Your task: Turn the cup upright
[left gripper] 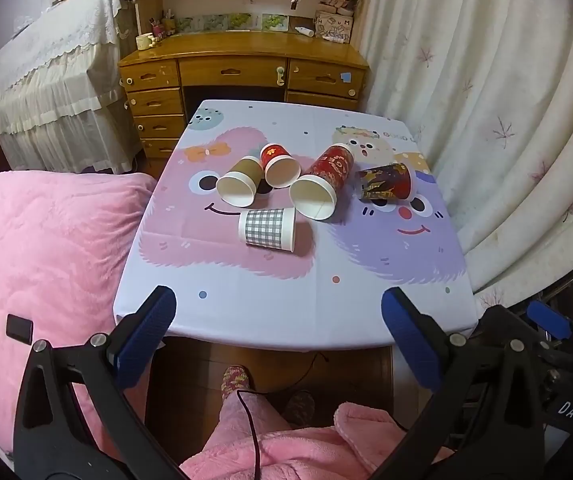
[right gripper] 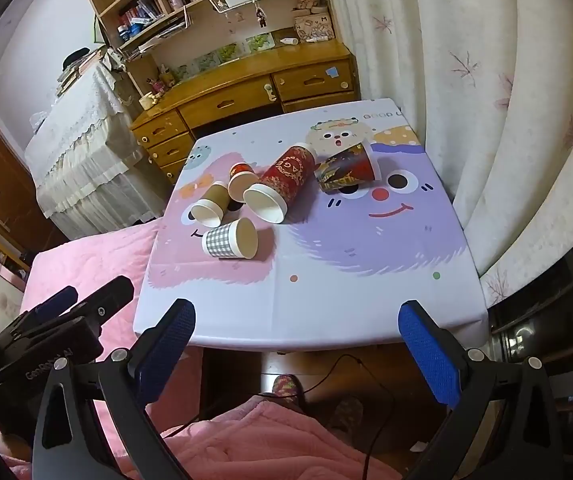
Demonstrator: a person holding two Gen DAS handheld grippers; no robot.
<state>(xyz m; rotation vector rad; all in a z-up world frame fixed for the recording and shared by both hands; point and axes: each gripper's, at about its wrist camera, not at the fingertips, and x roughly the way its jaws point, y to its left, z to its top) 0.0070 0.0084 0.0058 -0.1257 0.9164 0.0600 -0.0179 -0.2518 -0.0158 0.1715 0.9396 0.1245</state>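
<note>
— Holding back at the near edge of the surface point(left gripper: 246, 304), I have both tools wide open and empty: my left hand-held gripper point(left gripper: 278, 336) and my right hand-held gripper point(right gripper: 298, 344).

— Where are the cups?

— All five lie on their sides, mid-frame. The checked cup point(left gripper: 267, 231) is nearest; behind it the brown cup point(left gripper: 239, 184), the small red cup point(left gripper: 280, 166), the tall red cup point(left gripper: 322, 184) and the dark patterned cup point(left gripper: 384, 181).

— So nothing's started?

— I judge not. Next I'd reach for the checked cup, close across its wall, then tip it onto its base.
</note>
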